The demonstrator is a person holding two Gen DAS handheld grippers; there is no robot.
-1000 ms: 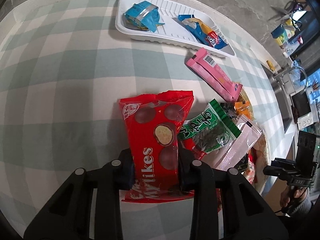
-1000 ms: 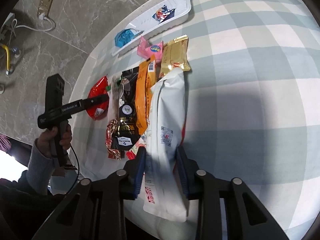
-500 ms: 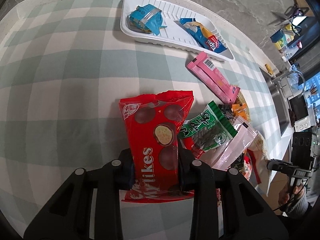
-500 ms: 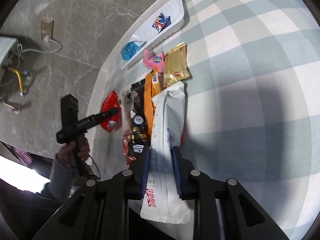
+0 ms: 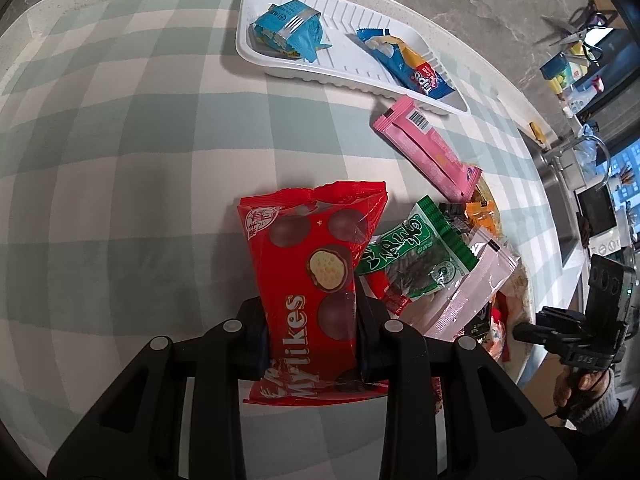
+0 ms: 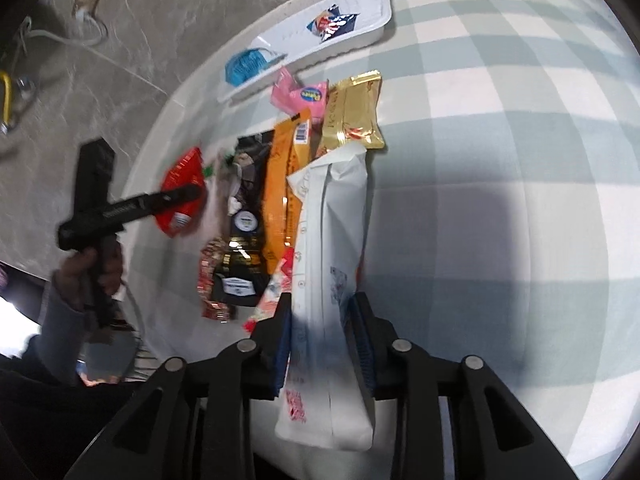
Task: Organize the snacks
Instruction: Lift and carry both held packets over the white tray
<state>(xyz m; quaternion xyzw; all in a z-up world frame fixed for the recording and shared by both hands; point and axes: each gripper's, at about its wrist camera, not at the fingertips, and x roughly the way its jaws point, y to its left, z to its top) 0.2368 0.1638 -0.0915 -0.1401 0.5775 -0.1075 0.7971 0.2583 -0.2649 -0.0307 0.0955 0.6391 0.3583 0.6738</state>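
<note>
My left gripper (image 5: 310,312) is shut on a red Mylikes chocolate bag (image 5: 312,264), held above the checked tablecloth. My right gripper (image 6: 322,332) is shut on a long white snack packet (image 6: 332,272), lifted over a pile of snacks. A white tray (image 5: 256,52) at the far side holds a blue packet (image 5: 290,28) and a blue Tipo bar (image 5: 408,66). The tray also shows in the right wrist view (image 6: 372,0). The left gripper and red bag appear at the left of the right wrist view (image 6: 180,192).
A pink bar (image 5: 424,148), a green seed packet (image 5: 416,252), a pale pink pouch (image 5: 468,292) and orange packets lie beside the red bag. In the right wrist view a gold packet (image 6: 354,112), an orange packet (image 6: 284,184) and dark packets (image 6: 240,256) lie near the table's edge.
My right gripper has closed tighter on the white packet and lifted it. The view has tilted. My left gripper still holds the red bag and has shifted slightly away from the tray.
</note>
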